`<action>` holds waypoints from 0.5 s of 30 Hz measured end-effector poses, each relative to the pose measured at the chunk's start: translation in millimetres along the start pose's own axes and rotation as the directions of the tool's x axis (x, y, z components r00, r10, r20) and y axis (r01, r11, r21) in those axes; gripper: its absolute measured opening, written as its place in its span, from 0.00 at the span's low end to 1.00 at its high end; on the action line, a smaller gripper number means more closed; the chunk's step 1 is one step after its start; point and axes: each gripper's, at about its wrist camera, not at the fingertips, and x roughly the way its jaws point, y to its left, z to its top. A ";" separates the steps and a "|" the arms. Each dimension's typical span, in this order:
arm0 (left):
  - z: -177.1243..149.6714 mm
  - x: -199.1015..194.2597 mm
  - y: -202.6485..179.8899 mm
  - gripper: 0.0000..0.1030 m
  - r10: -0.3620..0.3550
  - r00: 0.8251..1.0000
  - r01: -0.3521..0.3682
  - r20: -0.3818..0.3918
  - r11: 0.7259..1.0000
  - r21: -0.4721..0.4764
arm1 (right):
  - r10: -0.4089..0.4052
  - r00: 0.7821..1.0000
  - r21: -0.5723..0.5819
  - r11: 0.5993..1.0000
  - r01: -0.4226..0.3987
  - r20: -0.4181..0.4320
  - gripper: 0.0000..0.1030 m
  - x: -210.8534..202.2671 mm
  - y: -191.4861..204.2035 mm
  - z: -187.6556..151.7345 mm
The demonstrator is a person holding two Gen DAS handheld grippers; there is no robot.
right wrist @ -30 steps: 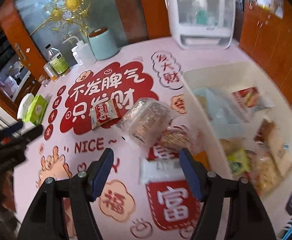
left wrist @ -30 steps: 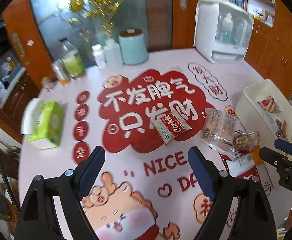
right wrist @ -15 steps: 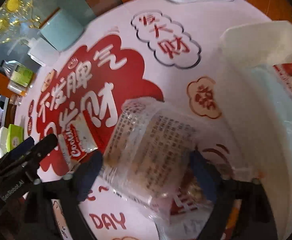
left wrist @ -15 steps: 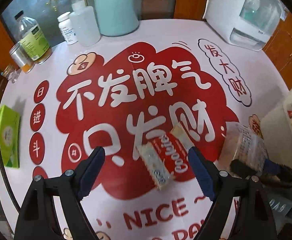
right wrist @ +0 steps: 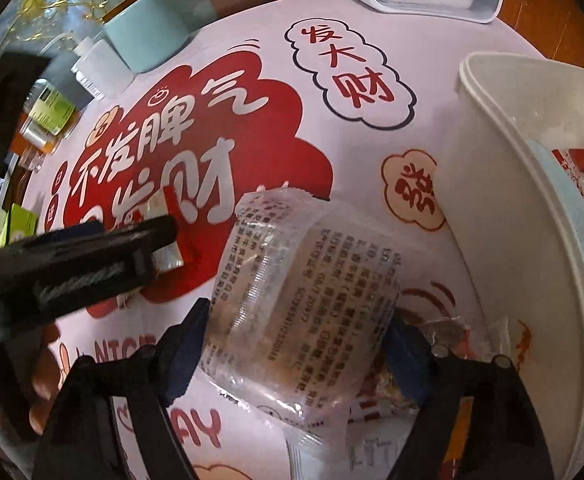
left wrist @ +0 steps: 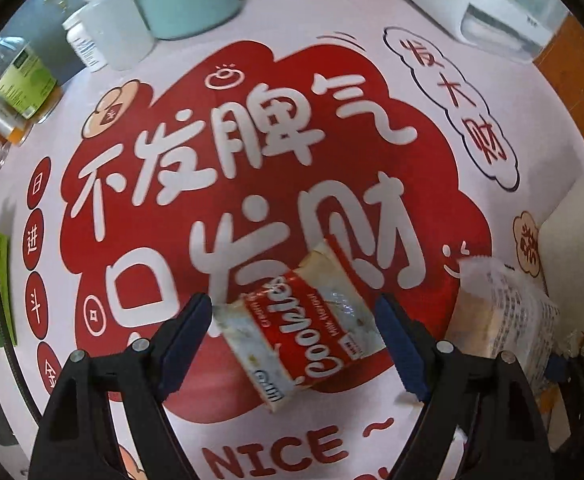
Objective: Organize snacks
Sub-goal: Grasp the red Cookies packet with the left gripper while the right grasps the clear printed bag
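The left gripper (left wrist: 293, 336) is hovering with its 2 blue-padded fingers (left wrist: 182, 344) spread wide, straddling the red-and-white "Cookies" packet (left wrist: 301, 328), which is lying flat on the printed pink tablecloth (left wrist: 196, 52); neither pad is visibly touching it. Just beyond its right finger, the clear cake packet (left wrist: 503, 320) is sitting. The right gripper (right wrist: 295, 354) is bracketing that clear cake packet (right wrist: 303, 304), fingers apart on either side and close against the wrapper; whether they are pressing it, I cannot tell. Beside the right finger, the white storage bin (right wrist: 503, 216) is holding other snacks. Beyond the left finger, the left gripper (right wrist: 92, 256) is covering the "Cookies" packet (right wrist: 168, 258).
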 end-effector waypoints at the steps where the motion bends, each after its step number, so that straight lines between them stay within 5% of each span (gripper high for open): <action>1: 0.2 2.2 -2.9 0.81 0.022 1.000 -0.022 -0.003 1.000 0.007 | 0.004 1.000 -0.006 1.000 -0.004 0.002 0.78 -1.0 -0.1 -3.3; 5: -2.5 3.8 -7.6 0.80 0.054 0.999 -0.054 -0.001 0.999 0.006 | 0.016 1.000 -0.020 1.000 -0.016 0.003 0.78 -2.6 2.0 -13.0; 9: -12.5 2.1 -10.2 0.72 0.055 0.998 -0.055 0.003 0.998 -0.006 | 0.023 1.000 -0.034 0.999 -0.023 -0.005 0.78 -4.4 5.0 -21.8; 11: -18.4 -1.6 -13.0 0.59 0.057 0.998 -0.057 0.019 0.998 0.000 | 0.024 1.000 -0.048 0.999 -0.024 -0.003 0.77 -6.0 7.7 -27.2; 15: -38.9 -8.6 -12.7 0.55 0.035 0.999 -0.036 0.036 0.999 0.004 | 0.030 1.000 -0.065 0.997 -0.030 -0.004 0.76 -10.2 10.2 -39.2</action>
